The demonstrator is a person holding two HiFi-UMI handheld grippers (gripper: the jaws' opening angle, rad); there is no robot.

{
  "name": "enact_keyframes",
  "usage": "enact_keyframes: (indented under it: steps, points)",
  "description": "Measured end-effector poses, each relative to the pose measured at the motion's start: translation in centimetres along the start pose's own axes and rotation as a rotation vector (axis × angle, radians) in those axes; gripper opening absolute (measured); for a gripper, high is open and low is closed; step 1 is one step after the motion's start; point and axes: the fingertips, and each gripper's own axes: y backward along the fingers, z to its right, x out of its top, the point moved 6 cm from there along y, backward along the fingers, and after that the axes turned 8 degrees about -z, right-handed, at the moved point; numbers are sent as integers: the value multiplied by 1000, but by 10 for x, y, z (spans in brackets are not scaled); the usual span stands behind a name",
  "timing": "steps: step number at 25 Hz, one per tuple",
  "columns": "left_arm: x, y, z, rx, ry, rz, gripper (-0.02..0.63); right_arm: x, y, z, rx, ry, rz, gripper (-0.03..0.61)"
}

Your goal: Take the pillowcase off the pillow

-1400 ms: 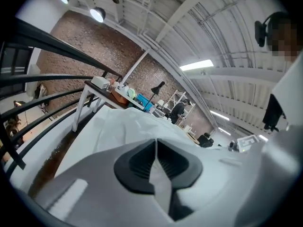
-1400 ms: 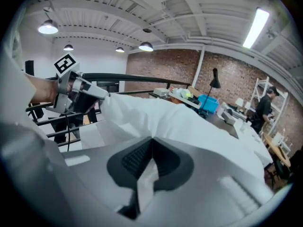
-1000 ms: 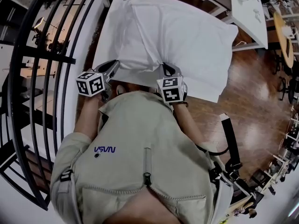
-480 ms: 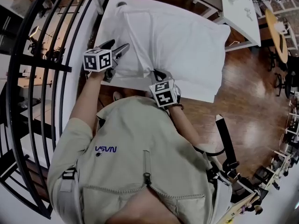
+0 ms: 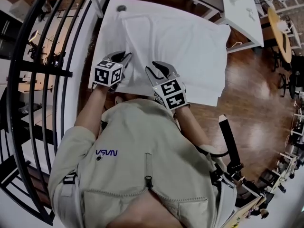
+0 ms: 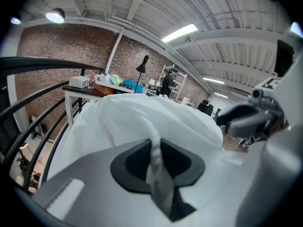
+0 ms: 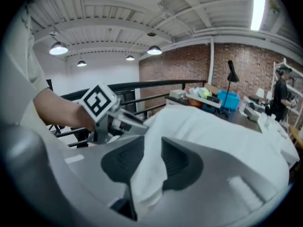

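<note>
The white pillow (image 5: 185, 42) in its pillowcase lies on the white table (image 5: 110, 18). My left gripper (image 5: 124, 57) is at the pillow's near left edge. In the left gripper view its jaws (image 6: 155, 143) have just been closing and pinch a fold of the pillowcase (image 6: 142, 122) between the pads. My right gripper (image 5: 157, 68) is over the near edge, just right of the left one. Its jaws (image 7: 152, 148) have just been opening; a fold of the pillowcase (image 7: 151, 174) still hangs between the parted pads.
A black metal railing (image 5: 47, 65) curves along the table's left side. Wooden floor (image 5: 251, 94) lies to the right, with another white table (image 5: 247, 8) beyond. The person's jacket (image 5: 142, 165) fills the lower head view. A cluttered desk (image 7: 208, 96) stands behind the pillow.
The left gripper swung out along the table's left side, opened, then came back onto the pillow's near left edge. The right gripper lifted off the near edge and its jaws parted.
</note>
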Motion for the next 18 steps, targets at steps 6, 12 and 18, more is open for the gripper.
enact_keyframes:
  steps: [6, 12, 18]
  points:
    - [-12, 15, 26, 38, -82, 29, 46, 65, -35, 11, -21, 104, 47, 152]
    - [-22, 27, 47, 42, -101, 46, 38, 70, -96, -5, -6, 323, -167, 175]
    - [-27, 39, 46, 45, -129, 68, 31, 69, -98, 46, -177, 228, -181, 14]
